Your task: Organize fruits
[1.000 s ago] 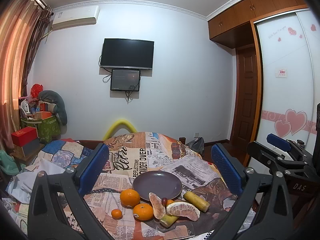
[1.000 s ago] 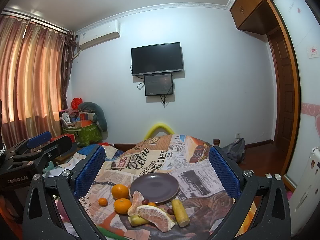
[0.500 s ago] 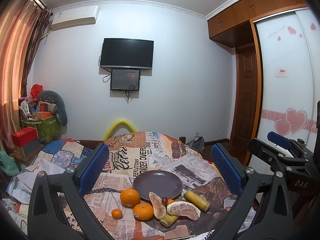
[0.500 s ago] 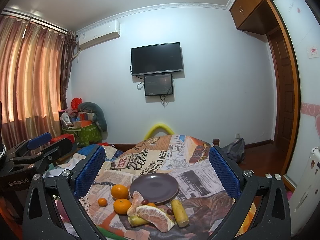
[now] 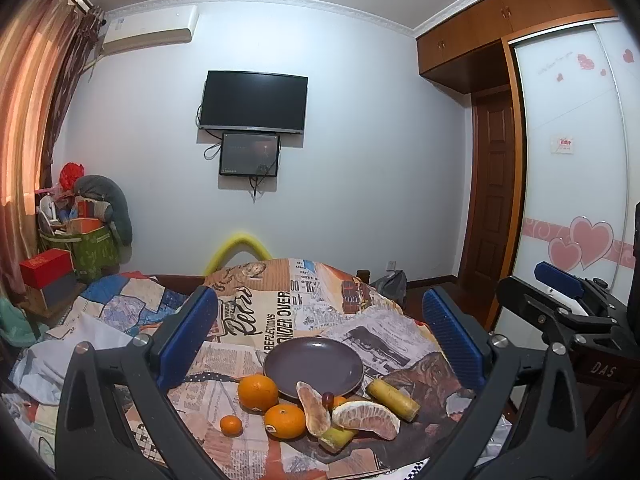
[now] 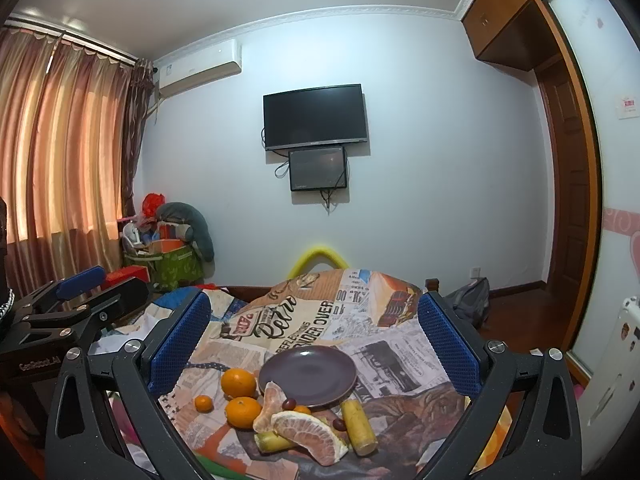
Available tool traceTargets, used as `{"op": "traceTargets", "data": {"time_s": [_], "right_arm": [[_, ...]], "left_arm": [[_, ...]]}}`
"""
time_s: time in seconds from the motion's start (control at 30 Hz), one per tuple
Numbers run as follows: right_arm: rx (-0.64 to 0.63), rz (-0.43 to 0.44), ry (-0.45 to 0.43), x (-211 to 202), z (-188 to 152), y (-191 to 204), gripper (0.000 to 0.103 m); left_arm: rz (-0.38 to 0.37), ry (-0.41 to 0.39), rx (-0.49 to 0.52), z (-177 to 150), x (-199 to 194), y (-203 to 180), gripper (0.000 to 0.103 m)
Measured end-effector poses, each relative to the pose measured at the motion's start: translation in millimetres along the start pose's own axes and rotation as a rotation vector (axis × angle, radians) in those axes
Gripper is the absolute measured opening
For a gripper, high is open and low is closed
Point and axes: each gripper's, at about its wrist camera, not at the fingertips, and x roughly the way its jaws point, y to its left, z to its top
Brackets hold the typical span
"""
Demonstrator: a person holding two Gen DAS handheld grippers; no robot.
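A purple plate (image 5: 313,364) (image 6: 307,371) lies empty on a table covered in newspaper-print cloth (image 5: 256,320). In front of it lie two oranges (image 5: 258,391) (image 5: 285,421), a small mandarin (image 5: 231,426), peeled pomelo wedges (image 5: 366,420) (image 6: 308,432), a grape (image 5: 328,398) and two yellow cane pieces (image 5: 393,399) (image 6: 359,426). My left gripper (image 5: 320,344) is open and empty, held above and short of the fruit. My right gripper (image 6: 314,344) is open and empty likewise. Each gripper shows at the edge of the other's view.
A yellow chair back (image 5: 238,246) stands behind the table. A green bag with clutter (image 5: 90,248) and a red box (image 5: 46,268) stand at the left. A door (image 5: 490,208) and wardrobe (image 5: 576,184) are at the right.
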Motion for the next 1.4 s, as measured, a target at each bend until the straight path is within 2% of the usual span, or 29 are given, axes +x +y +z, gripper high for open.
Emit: {"op": "traceTargets", "data": {"time_s": [0.3, 0.63, 0.8, 0.9, 1.03, 1.13, 1.23, 1.3, 1.4], "right_arm": [[-0.020, -0.029, 0.043, 18, -10, -9, 0.103], [-0.030, -0.040, 0.234, 74, -41, -37, 0.103], [-0.012, -0.043, 0.324, 97, -60, -53, 0.103], [-0.003, -0.033, 0.376, 108, -71, -60, 0.103], [-0.002, -0.031, 0.456, 125, -87, -67, 0.090], [0.016, -0.018, 0.519, 138, -100, -72, 0.085], [0.041, -0.003, 0.577, 151, -114, -79, 0.074], [0.070, 0.020, 0.623, 158, -124, -84, 0.069], [0.104, 0.056, 0.677, 169, -136, -87, 0.062]], "left_arm": [[-0.017, 0.071, -0.007, -5, 25, 7, 0.103], [0.043, 0.210, -0.040, -28, 83, 34, 0.103], [0.073, 0.308, -0.043, -50, 121, 50, 0.088], [0.085, 0.362, -0.042, -64, 140, 58, 0.084], [0.075, 0.437, -0.062, -84, 164, 69, 0.075], [0.075, 0.489, -0.074, -99, 180, 75, 0.072], [0.071, 0.533, -0.082, -112, 194, 79, 0.067], [0.065, 0.563, -0.084, -120, 201, 81, 0.056], [0.060, 0.605, -0.089, -134, 213, 84, 0.054]]}}
